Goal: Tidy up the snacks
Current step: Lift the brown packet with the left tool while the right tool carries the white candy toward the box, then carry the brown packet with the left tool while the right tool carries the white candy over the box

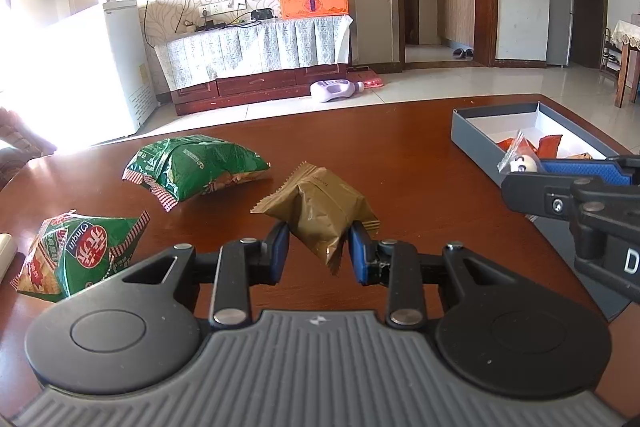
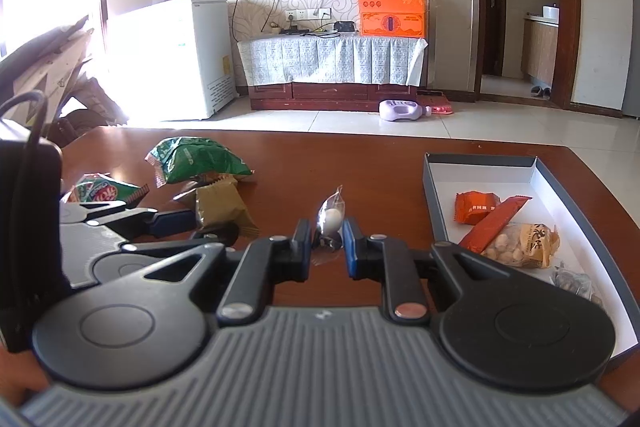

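Clamped between the blue pads of the left gripper [image 1: 318, 251], a brown foil snack packet [image 1: 320, 211] is held by its lower corner, lifted off the wooden table [image 1: 400, 155], presumably so that it can be carried to the box without dragging. The right gripper [image 2: 326, 247] is closed on a small clear wrapper with a white round sweet [image 2: 331, 217] inside; the wrapper is pinched at its lower end and stands upright above the fingers, a hold that seems chosen to keep the sweet itself uncrushed.

Just left of the left gripper, a green and red crisp bag [image 1: 76, 255] is left lying on the table, and a second green snack bag [image 1: 196, 167] lies ahead of it, further out; both are judged to be awaiting sorting. To the right of the right gripper, the open grey box [image 2: 480, 159] is set with its white floor exposed, and an orange packet [image 2: 474, 209], a long orange stick packet [image 2: 496, 223] and a bag of peanuts [image 2: 520, 247] are already gathered in it. The box is thus taken to be the collecting place, and both held snacks are probably meant for it.
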Demonstrator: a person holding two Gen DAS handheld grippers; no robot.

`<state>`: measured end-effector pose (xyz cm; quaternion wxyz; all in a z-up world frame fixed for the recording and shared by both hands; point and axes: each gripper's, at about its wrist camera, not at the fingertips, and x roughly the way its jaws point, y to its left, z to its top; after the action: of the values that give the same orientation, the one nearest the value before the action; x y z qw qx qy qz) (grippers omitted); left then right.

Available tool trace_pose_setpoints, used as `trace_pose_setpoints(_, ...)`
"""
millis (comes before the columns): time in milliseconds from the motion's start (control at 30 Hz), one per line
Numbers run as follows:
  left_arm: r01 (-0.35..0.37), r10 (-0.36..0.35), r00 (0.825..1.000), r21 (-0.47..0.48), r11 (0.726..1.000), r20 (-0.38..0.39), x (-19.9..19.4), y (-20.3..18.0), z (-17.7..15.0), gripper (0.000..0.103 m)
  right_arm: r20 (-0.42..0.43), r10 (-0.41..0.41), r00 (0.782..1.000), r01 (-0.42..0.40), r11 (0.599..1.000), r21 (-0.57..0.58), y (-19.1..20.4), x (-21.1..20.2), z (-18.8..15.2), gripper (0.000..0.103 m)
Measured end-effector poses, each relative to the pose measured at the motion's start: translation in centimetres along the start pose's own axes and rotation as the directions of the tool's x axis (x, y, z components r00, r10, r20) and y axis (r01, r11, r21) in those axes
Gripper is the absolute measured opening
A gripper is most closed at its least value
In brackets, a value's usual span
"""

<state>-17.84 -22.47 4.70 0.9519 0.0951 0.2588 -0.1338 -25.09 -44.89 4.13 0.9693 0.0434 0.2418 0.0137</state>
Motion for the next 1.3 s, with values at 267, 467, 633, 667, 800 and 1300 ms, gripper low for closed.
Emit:
trace_pose_setpoints(267, 0.017, -0.017, 1.000, 0.011, 1.000, 0.010, -0.6, -1.2, 0.3, 0.037, 0.011, -0.013, 1.000, 0.013, 1.000, -0.001, -0.4, -0.9, 0.2, 0.020)
trace_pose_setpoints(467, 0.037, -0.037, 0.999, 0.013, 0.999, 0.014, -0.8, -2.6, 0.6, 0.037, 0.016, -0.035, 0.999, 0.035, 0.999, 0.003, -1.4, -1.4, 0.2, 0.020)
trace_pose_setpoints(633, 0.054, -0.054, 0.998, 0.027, 0.998, 0.017, -0.6, -4.1, 0.9, 0.037, 0.025, -0.057, 0.998, 0.057, 0.998, 0.006, -2.4, -1.9, 0.2, 0.020)
trace_pose_setpoints(667, 0.057, -0.057, 0.998, 0.028, 0.998, 0.017, -0.6, -4.4, 0.9, 0.038, 0.025, -0.059, 0.998, 0.059, 0.998, 0.008, -2.7, -1.9, 0.2, 0.020)
trace_pose_setpoints(800, 0.071, -0.072, 0.997, 0.031, 0.997, 0.020, -0.6, -5.4, 1.1, 0.038, 0.028, -0.070, 0.997, 0.069, 0.997, 0.020, -3.5, -2.1, 0.1, 0.020)
trace_pose_setpoints(1300, 0.131, -0.134, 0.990, 0.063, 0.989, 0.035, -0.5, -9.9, 1.9, 0.038, 0.039, -0.131, 0.991, 0.130, 0.991, 0.034, -6.1, -2.7, -0.2, 0.020)
